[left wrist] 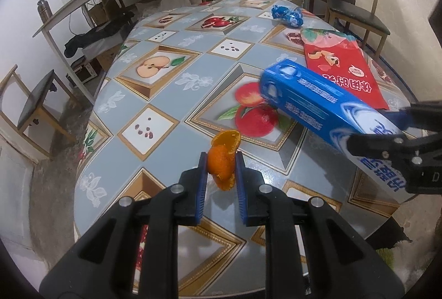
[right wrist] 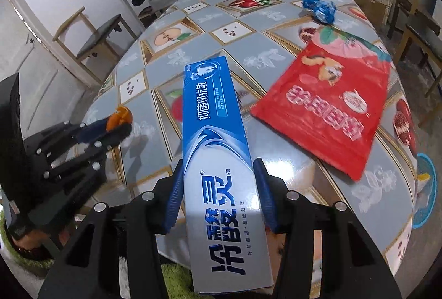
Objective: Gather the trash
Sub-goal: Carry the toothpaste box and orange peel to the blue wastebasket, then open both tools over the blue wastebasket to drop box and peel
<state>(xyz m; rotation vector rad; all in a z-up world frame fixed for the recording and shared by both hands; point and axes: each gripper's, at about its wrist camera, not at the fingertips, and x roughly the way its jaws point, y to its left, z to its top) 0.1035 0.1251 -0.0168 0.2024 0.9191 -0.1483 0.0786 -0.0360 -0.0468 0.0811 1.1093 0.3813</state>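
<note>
- The left hand-held gripper (left wrist: 221,160) is nearly closed, its blue pads pinching a curled orange peel (left wrist: 223,160) above the near edge of the surface (left wrist: 171,78), seemingly lifted for carrying off.
- The right hand-held gripper (right wrist: 218,188) clamps a blue toothpaste box (right wrist: 212,116) midway along its length, front end pointing far.
- Still on the surface: a red snack packet (right wrist: 328,111) at right and a crumpled blue wrapper (right wrist: 319,7) far right; nothing blocks either.

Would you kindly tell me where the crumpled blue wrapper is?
The crumpled blue wrapper lies on the table's far right, beyond the flat red snack bag.
</note>
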